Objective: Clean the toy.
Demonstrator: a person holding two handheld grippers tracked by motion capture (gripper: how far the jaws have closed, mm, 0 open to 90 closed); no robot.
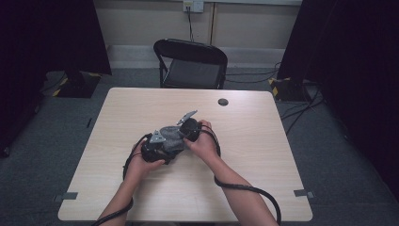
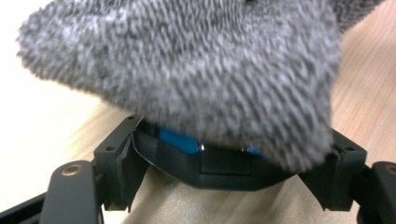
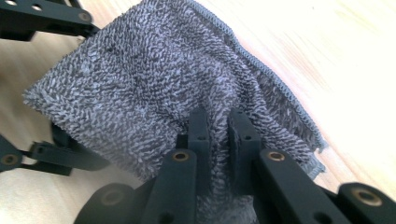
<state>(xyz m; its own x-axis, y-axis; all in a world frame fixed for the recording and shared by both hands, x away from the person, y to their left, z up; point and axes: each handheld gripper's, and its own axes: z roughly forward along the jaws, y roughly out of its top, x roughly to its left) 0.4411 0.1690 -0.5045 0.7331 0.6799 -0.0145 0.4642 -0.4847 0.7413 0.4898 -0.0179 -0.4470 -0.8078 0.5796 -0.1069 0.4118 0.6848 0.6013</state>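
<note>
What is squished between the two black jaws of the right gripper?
A fold of the grey towel sits pinched between the right gripper's jaws, seen in the right gripper view.

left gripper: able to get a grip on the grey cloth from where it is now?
Probably yes. The grey cloth drapes right over the left gripper, whose jaws stand wide, nothing between them and it. The right gripper already pinches the other part.

Your grey cloth (image 2: pixel 187 70) is blurred and cut off by the top edge in the left gripper view, hiding the left claw (image 2: pixel 224 158) tips, while your hands cover much of it from above
</note>
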